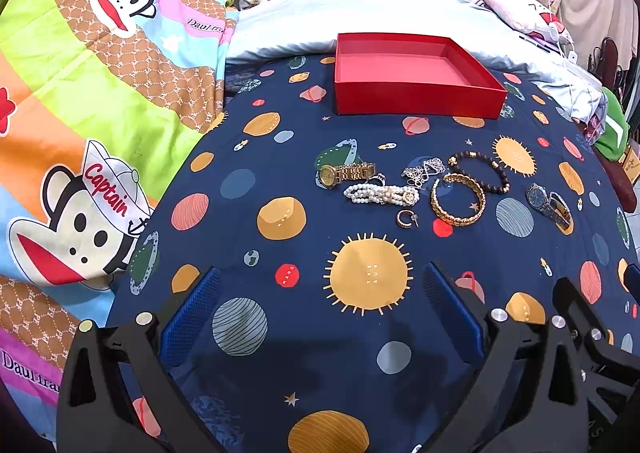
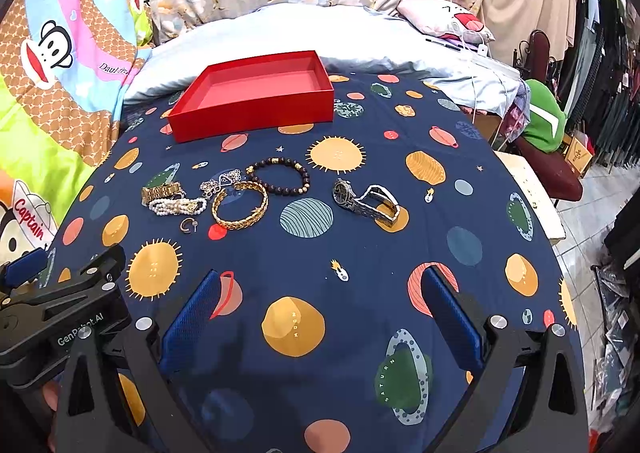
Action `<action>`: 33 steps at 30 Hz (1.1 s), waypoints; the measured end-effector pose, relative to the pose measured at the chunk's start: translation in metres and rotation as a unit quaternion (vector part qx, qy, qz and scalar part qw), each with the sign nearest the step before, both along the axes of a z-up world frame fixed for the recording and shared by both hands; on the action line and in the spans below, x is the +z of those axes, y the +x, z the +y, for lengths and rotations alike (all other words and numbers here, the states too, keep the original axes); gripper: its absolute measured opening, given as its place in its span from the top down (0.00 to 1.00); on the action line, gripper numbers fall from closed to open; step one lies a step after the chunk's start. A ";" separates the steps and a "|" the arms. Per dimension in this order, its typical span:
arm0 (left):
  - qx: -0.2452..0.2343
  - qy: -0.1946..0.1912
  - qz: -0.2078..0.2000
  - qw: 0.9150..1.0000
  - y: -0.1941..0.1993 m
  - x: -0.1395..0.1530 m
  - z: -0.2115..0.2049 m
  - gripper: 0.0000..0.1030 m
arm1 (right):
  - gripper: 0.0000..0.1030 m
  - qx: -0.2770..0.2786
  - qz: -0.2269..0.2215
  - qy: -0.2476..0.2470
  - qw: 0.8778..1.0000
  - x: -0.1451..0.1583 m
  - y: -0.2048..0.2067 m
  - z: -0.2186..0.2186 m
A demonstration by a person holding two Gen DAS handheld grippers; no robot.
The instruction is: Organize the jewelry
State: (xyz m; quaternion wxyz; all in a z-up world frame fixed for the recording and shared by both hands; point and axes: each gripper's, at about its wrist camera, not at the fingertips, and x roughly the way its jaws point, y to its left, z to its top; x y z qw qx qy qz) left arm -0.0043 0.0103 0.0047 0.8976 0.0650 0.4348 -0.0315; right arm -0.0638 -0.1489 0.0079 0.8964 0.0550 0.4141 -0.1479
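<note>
An empty red box (image 1: 416, 73) (image 2: 256, 91) sits at the far side of a navy planet-print cloth. In front of it lie a gold watch (image 1: 346, 174) (image 2: 160, 192), a pearl bracelet (image 1: 380, 195) (image 2: 178, 207), a silver ornament (image 1: 424, 171) (image 2: 220, 181), a gold bangle (image 1: 457, 199) (image 2: 239, 205), a dark bead bracelet (image 1: 482, 171) (image 2: 280, 176), a small hoop earring (image 1: 406, 219) (image 2: 188, 225) and a silver watch (image 1: 550, 205) (image 2: 366, 201). My left gripper (image 1: 320, 293) and right gripper (image 2: 320, 297) are open and empty, well short of the jewelry.
The cloth (image 1: 280, 333) covers a bed, with a pale blue pillow (image 1: 320, 21) behind the box. A cartoon monkey quilt (image 1: 80, 93) lies to the left. A green cushion on a dark chair (image 2: 544, 133) and hanging clothes (image 2: 600, 53) stand at the right.
</note>
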 end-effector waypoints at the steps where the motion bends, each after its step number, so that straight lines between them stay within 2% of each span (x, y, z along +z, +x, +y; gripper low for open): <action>1: 0.000 0.000 0.000 1.000 0.000 0.001 0.000 0.05 | 0.05 0.000 0.000 0.000 1.000 0.000 0.000 0.000; 33: 0.001 0.001 0.001 1.000 0.000 -0.002 -0.001 0.06 | 0.05 -0.002 0.003 0.005 1.000 -0.001 0.000 0.000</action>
